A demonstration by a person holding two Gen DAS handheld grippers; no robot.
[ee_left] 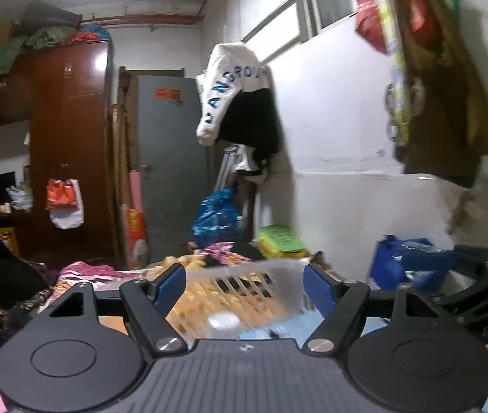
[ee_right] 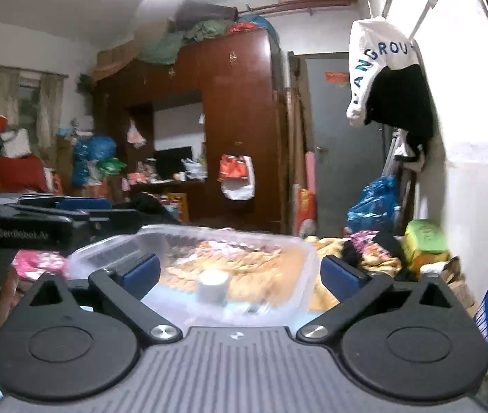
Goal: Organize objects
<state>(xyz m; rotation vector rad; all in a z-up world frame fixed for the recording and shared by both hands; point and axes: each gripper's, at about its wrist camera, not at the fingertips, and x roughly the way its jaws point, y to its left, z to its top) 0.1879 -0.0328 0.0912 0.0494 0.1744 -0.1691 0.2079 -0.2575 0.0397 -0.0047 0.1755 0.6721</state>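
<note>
Both hand-held grippers [ee_left: 244, 287] [ee_right: 240, 273] level, spread, seemingly straddling basket [ee_right: 189, 241].

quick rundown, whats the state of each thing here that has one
left tongs: open, nothing gripped
right tongs: open, nothing gripped
clear plastic basket: upright, uncovered, ahead of both tongs
small white jar: upright inside the basket
grey door: shut
white jacket: hanging on the rail
wardrobe: doors shut
</note>
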